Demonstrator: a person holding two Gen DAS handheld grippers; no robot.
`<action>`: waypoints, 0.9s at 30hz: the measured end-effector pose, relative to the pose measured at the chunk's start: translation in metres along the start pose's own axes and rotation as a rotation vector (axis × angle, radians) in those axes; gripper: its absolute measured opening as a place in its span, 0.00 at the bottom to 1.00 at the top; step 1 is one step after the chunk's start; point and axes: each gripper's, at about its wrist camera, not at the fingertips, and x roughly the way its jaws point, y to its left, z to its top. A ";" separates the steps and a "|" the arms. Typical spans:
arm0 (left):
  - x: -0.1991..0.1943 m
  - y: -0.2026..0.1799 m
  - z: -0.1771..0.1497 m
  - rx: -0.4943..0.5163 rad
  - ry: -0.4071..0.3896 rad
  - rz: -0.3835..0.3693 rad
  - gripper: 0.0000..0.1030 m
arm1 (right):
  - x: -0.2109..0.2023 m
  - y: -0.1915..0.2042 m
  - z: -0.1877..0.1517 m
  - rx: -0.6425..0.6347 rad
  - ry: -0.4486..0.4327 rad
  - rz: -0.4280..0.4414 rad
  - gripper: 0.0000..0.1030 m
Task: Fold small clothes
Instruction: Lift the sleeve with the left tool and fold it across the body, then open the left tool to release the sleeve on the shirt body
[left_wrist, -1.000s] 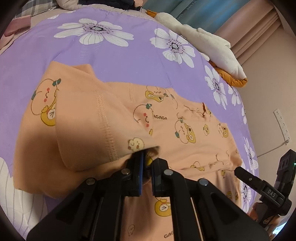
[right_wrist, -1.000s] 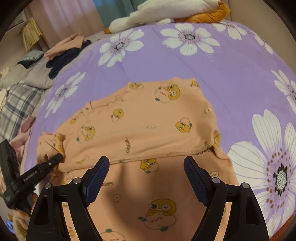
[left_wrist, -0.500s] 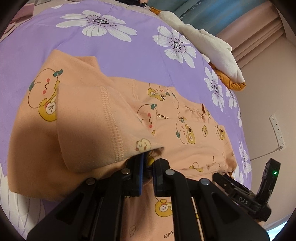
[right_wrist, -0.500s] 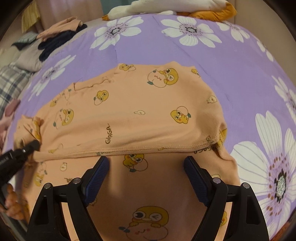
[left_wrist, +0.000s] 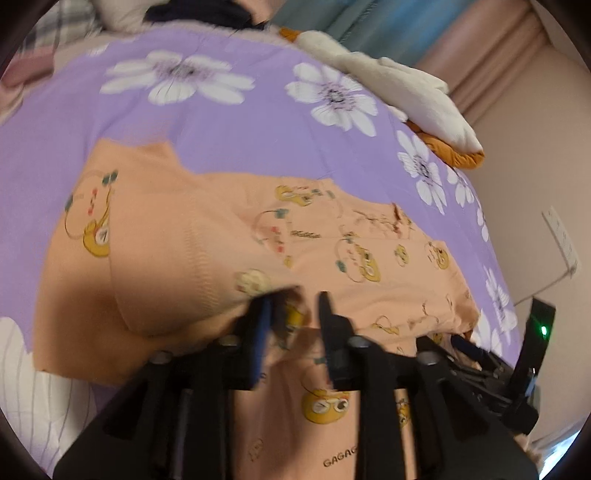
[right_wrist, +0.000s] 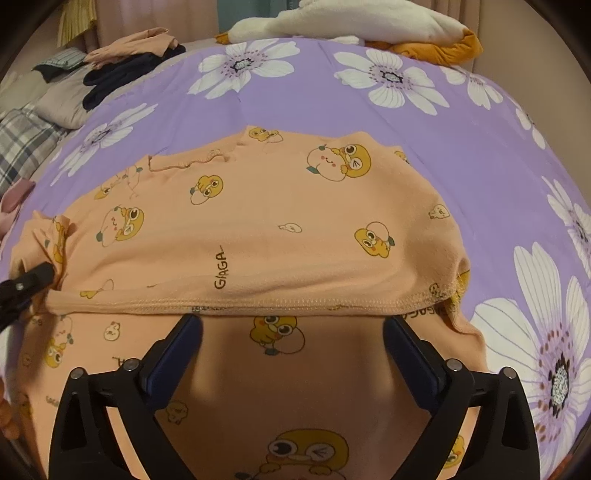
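The peach cotton garment with yellow cartoon prints (right_wrist: 258, 229) lies on the purple flowered bedspread (right_wrist: 303, 99) with 1 fold laid, more apparently remaining, while the left gripper (left_wrist: 293, 314) stands narrowly parted, gripping nothing, and the right gripper (right_wrist: 291, 332) gapes wide.

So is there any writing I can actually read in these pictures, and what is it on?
"GAGA.." printed on the orange garment, sideways near its stitched hem.
"GAGA", cut off by a finger, on the garment in the left wrist view.
Other prints there are too blurred to read.
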 end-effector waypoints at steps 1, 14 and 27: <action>-0.001 -0.004 -0.002 0.023 -0.009 0.008 0.43 | 0.000 0.001 0.000 -0.001 -0.001 -0.002 0.97; -0.023 -0.003 0.000 0.064 -0.049 0.162 0.70 | 0.001 0.000 -0.003 0.003 -0.035 0.008 0.99; -0.080 0.085 0.026 -0.201 -0.123 0.295 0.65 | -0.024 0.005 -0.003 0.013 -0.081 0.045 0.92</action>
